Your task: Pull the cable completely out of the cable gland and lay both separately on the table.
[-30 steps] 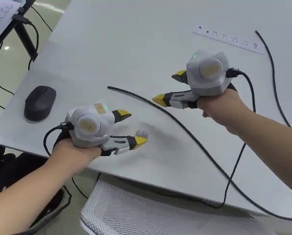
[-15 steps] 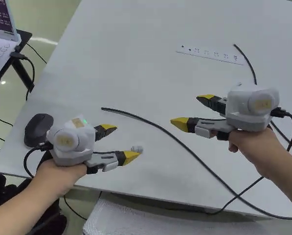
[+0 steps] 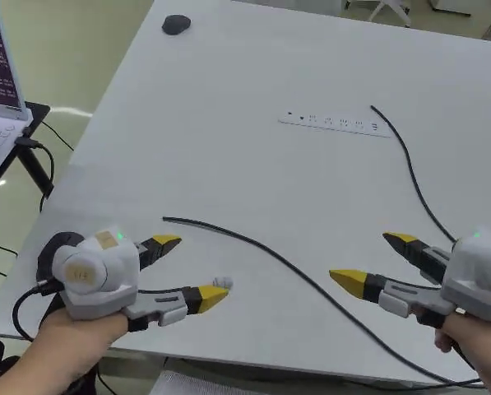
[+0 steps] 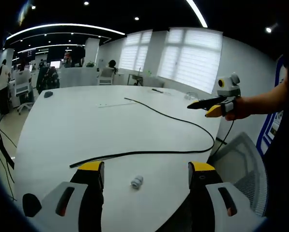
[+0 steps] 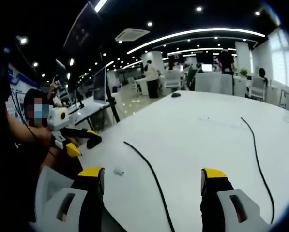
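Both grippers are empty here. The left gripper (image 3: 197,267) hovers low over the near edge of the tabletop (image 3: 253,74) with its yellow-tipped jaws spread wide, nothing between them getting pinched. The right gripper (image 3: 364,257) is over on the other side, jaws also wide apart, holding nothing and pointing back toward the left one

The cable (image 3: 270,255) lies loose on the tabletop, a long black line running from its free end near the left gripper diagonally toward the near edge, passing under the right gripper's jaws. The cable gland (image 3: 222,283) is a small pale piece sitting on its own right by the tip of the left gripper's nearer jaw. In the left gripper view it rests on the surface in the gap between the two jaws, untouched, with the cable lying just beyond it and clearly apart from it

Further back there's a white power strip (image 3: 331,123) with a second black cord (image 3: 409,173) curving off it, and a dark mouse (image 3: 176,24) at the far corner
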`<action>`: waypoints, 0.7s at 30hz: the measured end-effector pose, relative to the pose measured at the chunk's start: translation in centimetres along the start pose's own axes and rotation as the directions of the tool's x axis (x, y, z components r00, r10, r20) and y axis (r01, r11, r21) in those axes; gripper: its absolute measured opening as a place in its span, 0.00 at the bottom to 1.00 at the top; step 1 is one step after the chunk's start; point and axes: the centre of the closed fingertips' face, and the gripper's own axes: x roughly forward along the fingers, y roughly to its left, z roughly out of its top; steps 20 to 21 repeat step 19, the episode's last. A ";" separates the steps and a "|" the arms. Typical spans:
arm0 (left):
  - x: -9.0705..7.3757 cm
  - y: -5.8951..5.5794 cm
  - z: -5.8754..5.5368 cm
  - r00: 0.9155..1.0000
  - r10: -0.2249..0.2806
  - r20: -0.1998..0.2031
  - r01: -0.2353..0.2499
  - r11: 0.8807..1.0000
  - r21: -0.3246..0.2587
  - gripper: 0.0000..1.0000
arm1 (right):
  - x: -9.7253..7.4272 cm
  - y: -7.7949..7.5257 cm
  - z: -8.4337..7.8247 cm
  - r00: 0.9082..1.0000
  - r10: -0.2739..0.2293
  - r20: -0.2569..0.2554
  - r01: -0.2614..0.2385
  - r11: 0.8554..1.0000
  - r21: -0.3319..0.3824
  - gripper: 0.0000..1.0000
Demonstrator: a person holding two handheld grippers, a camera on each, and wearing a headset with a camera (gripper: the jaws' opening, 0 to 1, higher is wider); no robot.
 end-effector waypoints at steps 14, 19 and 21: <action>-1.7 -0.1 -0.5 0.999 0.041 -0.033 -0.041 0.999 -0.009 0.82 | -2.5 0.3 -3.4 1.000 0.003 -0.028 -0.003 1.000 0.027 0.94; -1.9 0.2 -0.7 0.998 0.048 -0.041 -0.049 0.999 -0.023 0.84 | -2.3 0.8 -3.4 0.999 0.028 -0.025 -0.027 0.999 0.033 0.99; -1.9 0.2 -0.7 0.998 0.048 -0.041 -0.049 0.999 -0.023 0.84 | -2.3 0.8 -3.4 0.999 0.028 -0.025 -0.027 0.999 0.033 0.99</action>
